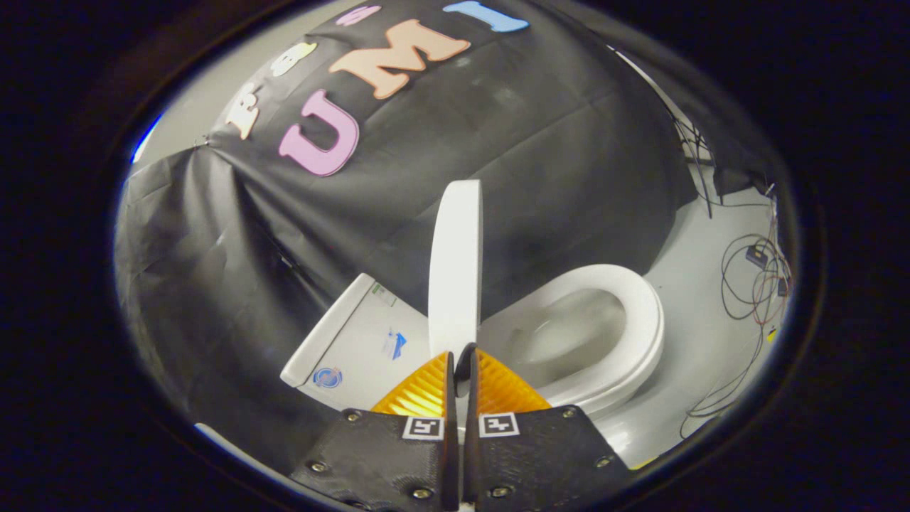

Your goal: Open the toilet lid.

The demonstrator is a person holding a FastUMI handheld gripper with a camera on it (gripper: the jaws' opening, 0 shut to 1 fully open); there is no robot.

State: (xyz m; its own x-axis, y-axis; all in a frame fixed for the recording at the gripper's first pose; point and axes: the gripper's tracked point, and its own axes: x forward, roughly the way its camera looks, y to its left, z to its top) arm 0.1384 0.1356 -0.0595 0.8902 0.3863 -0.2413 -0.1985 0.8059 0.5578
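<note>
The white toilet lid stands raised and is seen edge-on, rising straight ahead of my fingers. My gripper is shut on the lid's near rim, with an orange ribbed finger pressed against each face. To one side of the lid lies the open white seat ring around the bowl. On the other side is the white tank top with small stickers.
Black cloth hangs behind and around the toilet. Loose cables and a small box lie on the pale floor beyond the seat.
</note>
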